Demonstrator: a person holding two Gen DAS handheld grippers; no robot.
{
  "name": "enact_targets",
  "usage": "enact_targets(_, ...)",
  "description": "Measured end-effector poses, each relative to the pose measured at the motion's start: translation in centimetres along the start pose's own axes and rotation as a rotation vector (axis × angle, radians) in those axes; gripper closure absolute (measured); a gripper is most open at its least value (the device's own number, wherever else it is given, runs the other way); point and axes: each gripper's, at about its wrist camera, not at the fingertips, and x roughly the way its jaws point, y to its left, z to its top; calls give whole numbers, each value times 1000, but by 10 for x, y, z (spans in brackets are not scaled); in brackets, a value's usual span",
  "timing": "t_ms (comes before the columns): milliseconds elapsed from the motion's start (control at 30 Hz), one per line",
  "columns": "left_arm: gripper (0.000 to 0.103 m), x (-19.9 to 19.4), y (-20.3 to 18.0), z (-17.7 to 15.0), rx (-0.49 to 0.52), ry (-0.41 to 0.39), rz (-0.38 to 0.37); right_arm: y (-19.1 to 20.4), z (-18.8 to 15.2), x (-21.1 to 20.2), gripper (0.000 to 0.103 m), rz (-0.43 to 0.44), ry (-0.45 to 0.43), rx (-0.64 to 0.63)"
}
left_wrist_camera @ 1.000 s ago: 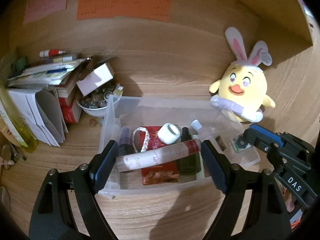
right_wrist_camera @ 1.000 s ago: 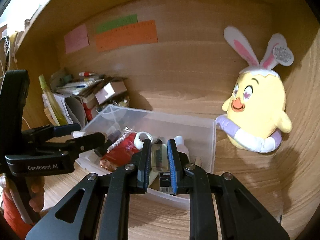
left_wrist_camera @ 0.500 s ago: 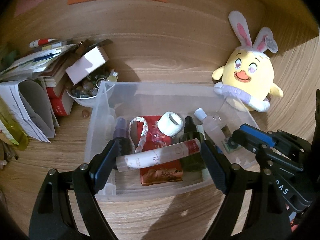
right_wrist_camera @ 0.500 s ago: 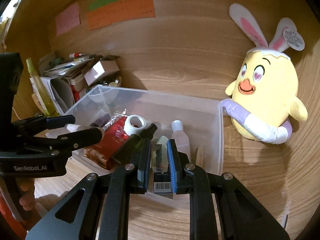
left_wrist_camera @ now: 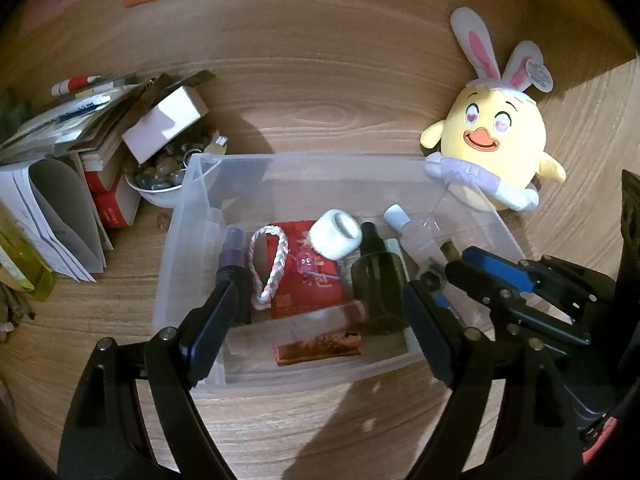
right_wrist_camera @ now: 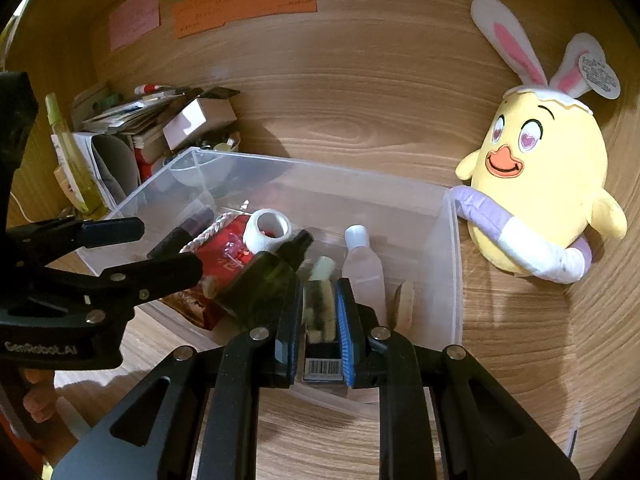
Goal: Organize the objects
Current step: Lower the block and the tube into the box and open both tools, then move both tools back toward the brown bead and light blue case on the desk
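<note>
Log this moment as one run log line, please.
left gripper: open, over clear bin | right gripper: shut on small barcoded item, at bin's near right | plush chick: outside bin

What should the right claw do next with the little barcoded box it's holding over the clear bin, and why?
Probably lower a touch and open. The right claw is shut on the small barcoded box just inside the clear bin's near wall, between the dark green bottle and the clear bottle. The left claw is open and holds nothing.
</note>
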Motion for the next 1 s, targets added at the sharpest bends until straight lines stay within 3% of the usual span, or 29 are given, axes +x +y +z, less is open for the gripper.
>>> enact_targets(67,16,-3,-1,0,2,-6,-3,-1,0,0,87,-3,4,2)
enact_targets(133,13,-7,-2,1,1,-15,-5,-1,0,-1,78,-1,7,6)
enact_targets(200,12,-13,-3,1,3,-27,-8,-2,1,-5,53,2,-2,11)
enact_targets(267,11,-17,-4,3,3,-35,-5,-2,1,-12,43,-7,-32,13)
enact_targets(400,10,-29,-6,3,9,-52,-14,1,3,-27,33,-33,-77,-2)
enact_targets(767,4,-70,-5,-6,30,-113,-19,8,-8,-54,28,-25,-108,-38)
enact_targets(1000,4,-83,4,-28,22,-94,8,14,-24,-82,21,-34,-132,-79)
